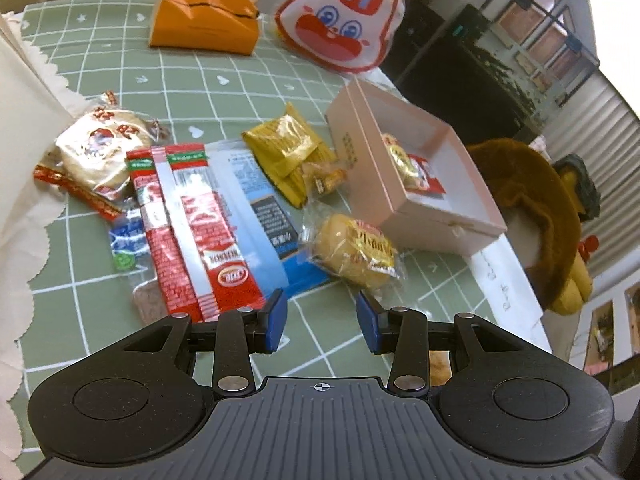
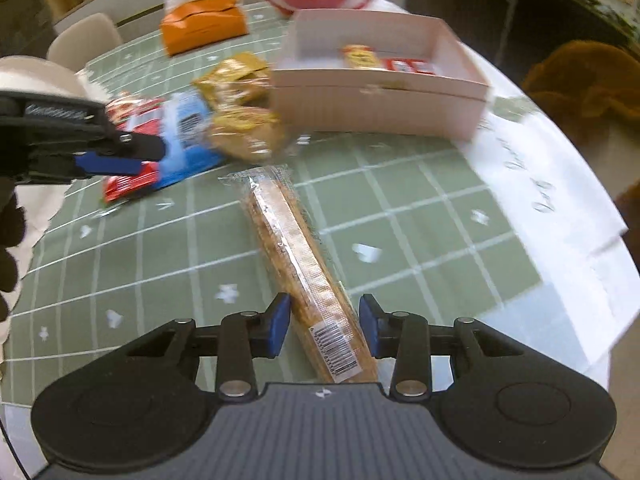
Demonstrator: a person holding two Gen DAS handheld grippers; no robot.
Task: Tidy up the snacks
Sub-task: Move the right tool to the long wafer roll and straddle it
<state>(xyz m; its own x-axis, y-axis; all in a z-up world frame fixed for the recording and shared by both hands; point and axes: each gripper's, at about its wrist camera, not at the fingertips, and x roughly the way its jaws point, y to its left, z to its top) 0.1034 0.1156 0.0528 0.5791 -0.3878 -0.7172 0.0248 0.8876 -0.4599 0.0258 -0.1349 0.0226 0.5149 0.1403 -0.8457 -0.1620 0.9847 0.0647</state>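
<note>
On the table (image 2: 420,216), the pink box (image 2: 380,96) lies ahead as the likely destination. The long cracker pack (image 2: 304,264) lies lengthwise between the right gripper (image 2: 324,330)'s open jaws; close squarely across its width. The left gripper (image 1: 322,320) hovers open, empty.

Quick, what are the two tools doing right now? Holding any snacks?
Left tool: open, holding nothing.
Right tool: open around the long snack bar, not squeezing it.
</note>
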